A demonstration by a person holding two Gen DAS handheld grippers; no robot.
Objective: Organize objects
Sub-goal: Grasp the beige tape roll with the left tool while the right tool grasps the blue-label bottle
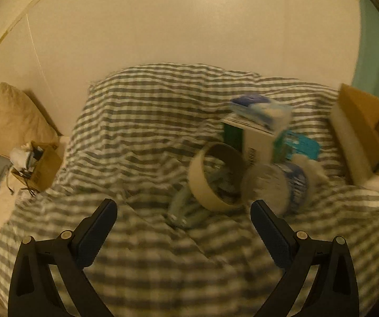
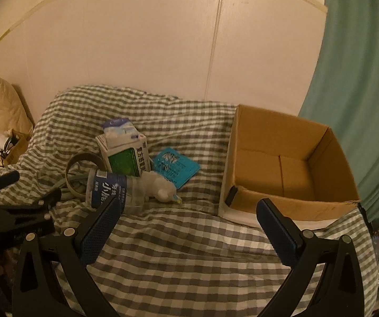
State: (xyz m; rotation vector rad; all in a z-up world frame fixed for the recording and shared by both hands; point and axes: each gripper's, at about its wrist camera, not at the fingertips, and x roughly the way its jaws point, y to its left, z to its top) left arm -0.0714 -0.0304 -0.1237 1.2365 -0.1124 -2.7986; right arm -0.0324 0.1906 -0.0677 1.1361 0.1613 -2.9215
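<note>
approach step: left gripper [image 1: 184, 208] and right gripper [image 2: 188, 206] both wide open, holding nothing, over the pile; next likely grab tape roll [image 1: 217, 175], move into cardboard box [image 2: 290, 163].

Left of the open, upright cardboard box [image 2: 282, 169], a pile lies on the bed: a white-green carton [image 2: 124, 155], a blue packet [image 2: 176, 169], a lying clear jar [image 2: 110, 189], a tape ring [image 2: 83, 174], a white plush [image 2: 159, 185].

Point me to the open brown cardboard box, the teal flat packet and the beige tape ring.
Open brown cardboard box [image 2: 276, 142]: right wrist view, inner back wall.
Teal flat packet [image 2: 176, 166]: right wrist view, printed face.
Beige tape ring [image 1: 200, 182]: left wrist view, outer band.
</note>
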